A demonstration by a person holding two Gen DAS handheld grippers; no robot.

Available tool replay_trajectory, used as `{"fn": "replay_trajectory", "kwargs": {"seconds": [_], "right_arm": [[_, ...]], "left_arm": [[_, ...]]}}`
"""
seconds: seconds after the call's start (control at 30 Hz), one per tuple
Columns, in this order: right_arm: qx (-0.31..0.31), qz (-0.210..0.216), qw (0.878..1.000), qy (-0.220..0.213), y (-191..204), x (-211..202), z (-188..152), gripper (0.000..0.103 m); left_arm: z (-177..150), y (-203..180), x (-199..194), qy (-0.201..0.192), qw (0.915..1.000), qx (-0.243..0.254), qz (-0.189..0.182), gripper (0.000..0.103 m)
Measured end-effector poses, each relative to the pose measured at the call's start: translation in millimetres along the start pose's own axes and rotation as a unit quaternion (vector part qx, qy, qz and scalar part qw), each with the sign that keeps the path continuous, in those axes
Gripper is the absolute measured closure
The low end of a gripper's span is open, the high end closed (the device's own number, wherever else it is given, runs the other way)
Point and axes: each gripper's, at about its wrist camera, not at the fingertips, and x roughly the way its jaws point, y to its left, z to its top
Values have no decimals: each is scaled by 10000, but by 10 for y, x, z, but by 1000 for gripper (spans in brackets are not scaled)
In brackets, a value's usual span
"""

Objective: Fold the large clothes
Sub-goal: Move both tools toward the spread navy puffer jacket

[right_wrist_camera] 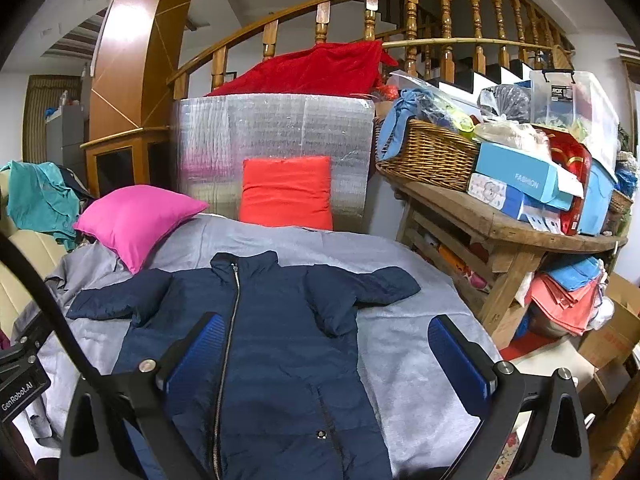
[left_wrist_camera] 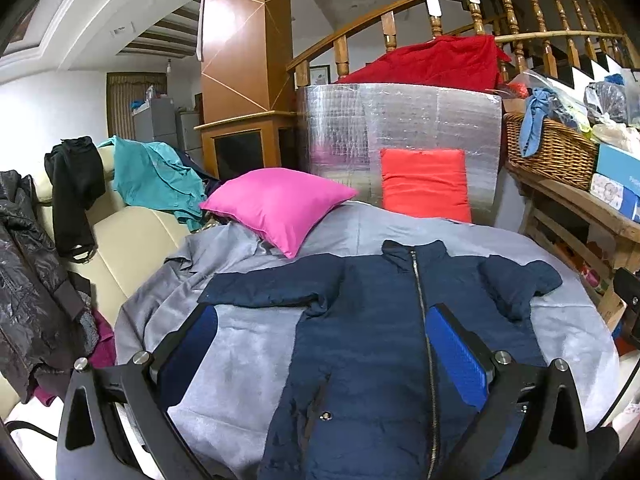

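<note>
Two grippers hang side by side over the near end of the spread: the left gripper [left_wrist_camera: 320, 352] with its blue pads spread wide and nothing between them, one finger above bare grey cloth and the other above the jacket's zip side, and the right gripper [right_wrist_camera: 326, 354] just as wide and just as empty, one finger over the jacket front and the other over cloth beyond its edge. Both point forward along the garment, tilted down toward it, neither touching it as far as I can see. Under them lies one navy jacket [left_wrist_camera: 372, 344], zipped, flat on its back on the grey sheet [left_wrist_camera: 256, 344], collar away from me, its two sleeves out to the sides, the right one bent back on itself. Past the collar sit two cushions: one pink cushion [left_wrist_camera: 276, 210] resting on the sheet's far left edge, and one orange cushion [left_wrist_camera: 426, 184] propped upright against a silver foil panel [left_wrist_camera: 400, 124]. One wicker basket [right_wrist_camera: 428, 156] stands on the wooden counter [right_wrist_camera: 504, 224] to the right.
</note>
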Motion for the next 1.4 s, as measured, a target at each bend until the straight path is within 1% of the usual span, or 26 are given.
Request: {"fn": "replay_trajectory", "kwargs": {"seconds": [0.07,0.17,0.33,0.4,0.47,0.57,0.93,1.2,1.4], "right_arm": [[-43,14,10000,26,33,27,-7,0],[-82,42,9999,51,82,51,-28,0],[-138,46,9998,94,136,108,-59,0],[-154,37,9998,116,155,137,-64,0],[-161,30,9997,158,159,178,-70,0],[-157,-7,9997,199,160,230,-86,0],[43,-126,9992,385,-41,498,-116,0],[134,-161,9982,563,-135,788,-128,0],[197,-197,9971,713,-196,1074,-154,0]], "left_arm": [[-3,11,13,78,10000,51,35,0],[-5,34,55,98,9999,-18,22,0],[-15,31,123,288,9994,137,121,0],[-35,28,152,211,9995,173,129,0],[-58,6,191,221,9997,97,63,0],[-63,-34,220,216,9995,231,73,0],[-37,-262,383,250,9989,394,-20,0],[-52,-447,583,402,9978,515,-51,0],[-104,-613,802,618,9962,607,-106,0]]}}
